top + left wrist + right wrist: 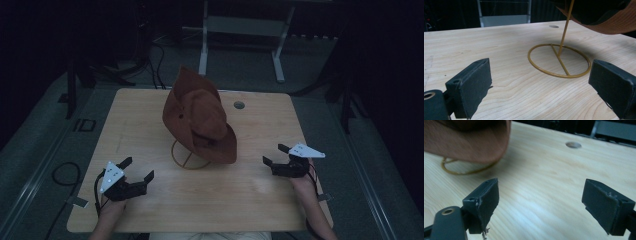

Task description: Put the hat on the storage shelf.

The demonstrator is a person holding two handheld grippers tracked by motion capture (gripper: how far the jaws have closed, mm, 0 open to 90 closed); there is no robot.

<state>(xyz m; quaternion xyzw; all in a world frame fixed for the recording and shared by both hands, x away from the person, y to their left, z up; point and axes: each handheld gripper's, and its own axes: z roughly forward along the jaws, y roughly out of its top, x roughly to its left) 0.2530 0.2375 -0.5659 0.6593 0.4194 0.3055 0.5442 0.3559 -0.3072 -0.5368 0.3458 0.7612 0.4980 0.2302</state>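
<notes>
Dim room, pale wood worktop. Brown hat tilted on gold wire stand at centre, ahead between my tongs. Left tongs wide, empty; right tongs wide, empty. Hat brim dips toward right, slightly nearer.

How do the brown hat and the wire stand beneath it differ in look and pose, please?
The hat is broad, brown and soft-looking, while the stand is thin yellow wire. The hat sits tilted up on the rod; the stand's ring base lies flat on the table. Both sit near the table's middle, between the open left gripper and right gripper.
</notes>
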